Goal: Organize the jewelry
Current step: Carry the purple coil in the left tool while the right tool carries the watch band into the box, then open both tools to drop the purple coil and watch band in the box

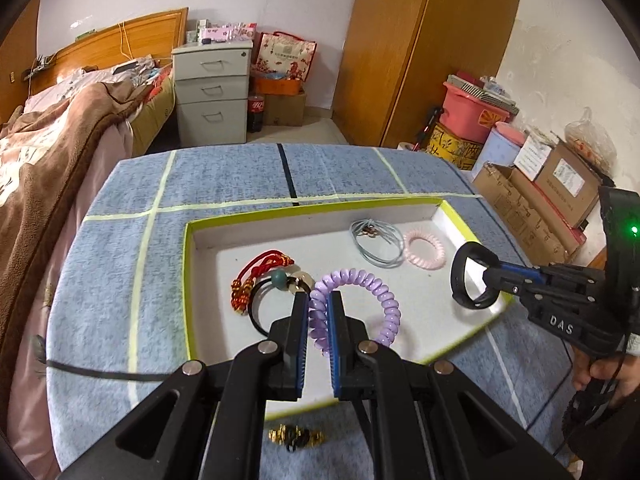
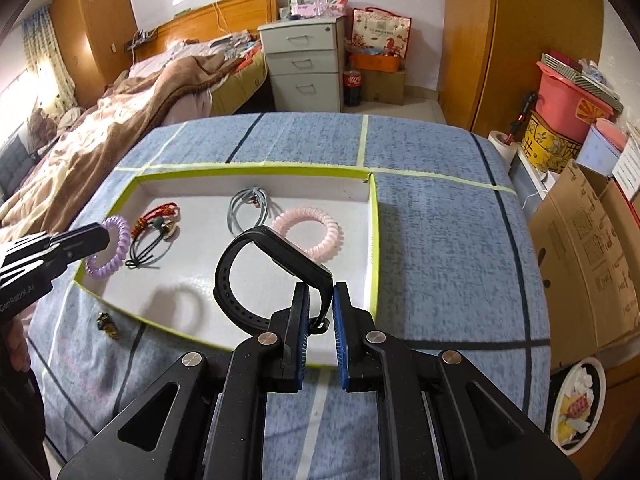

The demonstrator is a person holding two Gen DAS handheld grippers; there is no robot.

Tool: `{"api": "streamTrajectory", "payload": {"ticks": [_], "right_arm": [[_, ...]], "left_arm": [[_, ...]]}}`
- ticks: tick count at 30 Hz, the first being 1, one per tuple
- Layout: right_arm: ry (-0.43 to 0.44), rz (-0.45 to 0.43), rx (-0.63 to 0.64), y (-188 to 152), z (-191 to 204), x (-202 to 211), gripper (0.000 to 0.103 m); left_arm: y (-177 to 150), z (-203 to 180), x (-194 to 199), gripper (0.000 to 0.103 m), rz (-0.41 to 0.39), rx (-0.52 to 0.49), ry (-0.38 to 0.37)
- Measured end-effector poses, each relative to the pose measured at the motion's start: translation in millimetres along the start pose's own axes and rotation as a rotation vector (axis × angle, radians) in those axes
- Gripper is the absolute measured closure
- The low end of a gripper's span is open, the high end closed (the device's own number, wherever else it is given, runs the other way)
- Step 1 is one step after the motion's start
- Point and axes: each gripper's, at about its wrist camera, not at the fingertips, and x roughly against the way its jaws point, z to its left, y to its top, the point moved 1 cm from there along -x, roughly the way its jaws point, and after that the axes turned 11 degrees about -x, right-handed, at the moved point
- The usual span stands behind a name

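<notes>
**Both fingers loaded over the tray, one piece left outside**

Your left fingers (image 1: pixel 319 312) are pinched narrow on the purple coil band (image 1: pixel 356 304), and your right fingers (image 2: pixel 321 300) are closed narrow on the black wristband (image 2: pixel 256 276); both pieces hang over the tray (image 2: pixel 374 240), so by my judgement neither is set down yet.

Ahead of your fingers, already lying in the tray: the red cord bracelet (image 1: pixel 256 276), the black bead loop (image 1: pixel 276 292), the grey elastic ties (image 1: pixel 376 240) and the pink coil band (image 1: pixel 424 249). That looks like most of the job done.

Still to go: release what you hold, then fetch the gold and black bead piece (image 1: pixel 296 436), which lies on the bench (image 1: pixel 224 176) behind your left fingertips, just outside the tray's near rim.

The left view shows that piece under the fingers' linkage; the right view shows it well off to the left of your right fingers. Only the right view shows the wristband's clasp end between the pads.
</notes>
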Motion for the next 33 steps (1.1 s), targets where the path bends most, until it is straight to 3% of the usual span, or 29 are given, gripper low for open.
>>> {"api": "streamTrajectory", "payload": {"ticks": [14,33], "right_arm": [[-0.021,0.073,0.032,7,-1,-29,0.091],[-0.01,0.089,0.032,13,0,-35,0.091]], "left_arm": [[17,-6,-49,0.093,0.063,-0.019,-0.019],[22,-6,-73,0.093,0.117,0.001,-0.021]]}}
